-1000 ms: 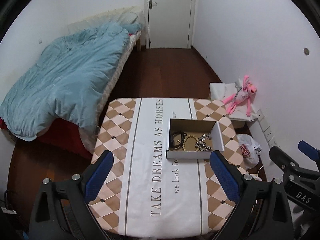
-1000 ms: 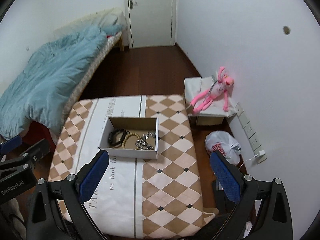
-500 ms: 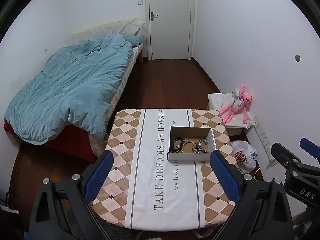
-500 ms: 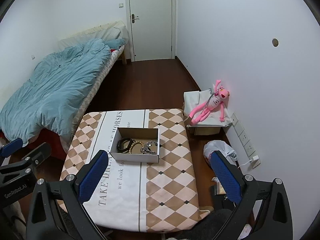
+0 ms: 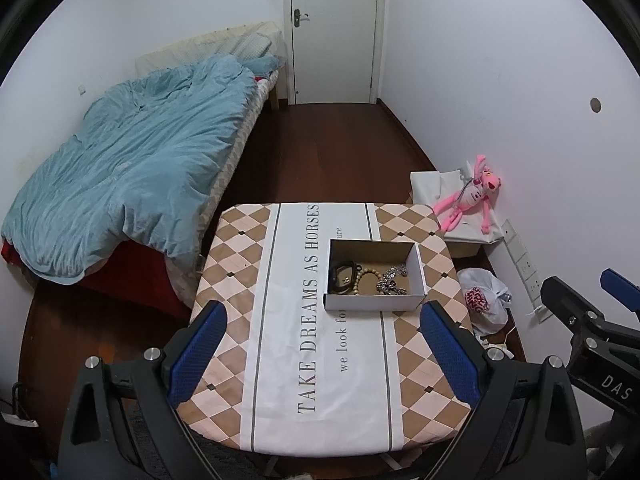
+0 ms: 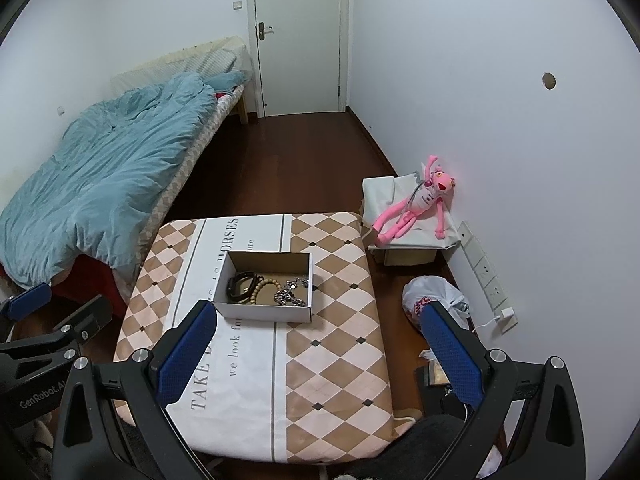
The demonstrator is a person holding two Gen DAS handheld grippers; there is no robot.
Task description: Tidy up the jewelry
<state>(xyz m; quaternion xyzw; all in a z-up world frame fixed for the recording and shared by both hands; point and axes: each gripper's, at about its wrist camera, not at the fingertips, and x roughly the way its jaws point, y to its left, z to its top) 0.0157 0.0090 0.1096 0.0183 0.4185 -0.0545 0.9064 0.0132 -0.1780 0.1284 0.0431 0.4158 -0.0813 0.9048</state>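
Observation:
An open cardboard box [image 5: 374, 302] [image 6: 262, 312] sits on the checkered tablecloth [image 5: 320, 380] [image 6: 332, 360]. Inside it lie a black bracelet [image 5: 342, 276] [image 6: 240, 286], a wooden bead bracelet [image 5: 366, 280] [image 6: 264, 290] and a silver chain [image 5: 392, 280] [image 6: 292, 292]. My left gripper [image 5: 322, 320] hovers high above the table's near side, open and empty. My right gripper [image 6: 320, 314] hangs beside it, also open and empty. Both are well short of the box.
A bed with a blue duvet [image 5: 128, 184] stands to the left. A pink plush toy [image 5: 468, 200] lies on a covered box by the right wall. A white plastic bag [image 5: 482, 296] sits on the floor beside the table. A closed door [image 5: 334, 32] is at the back.
Both grippers have drawn back and up from the table, so the box looks smaller and more of the room shows. Their jaws stayed open.

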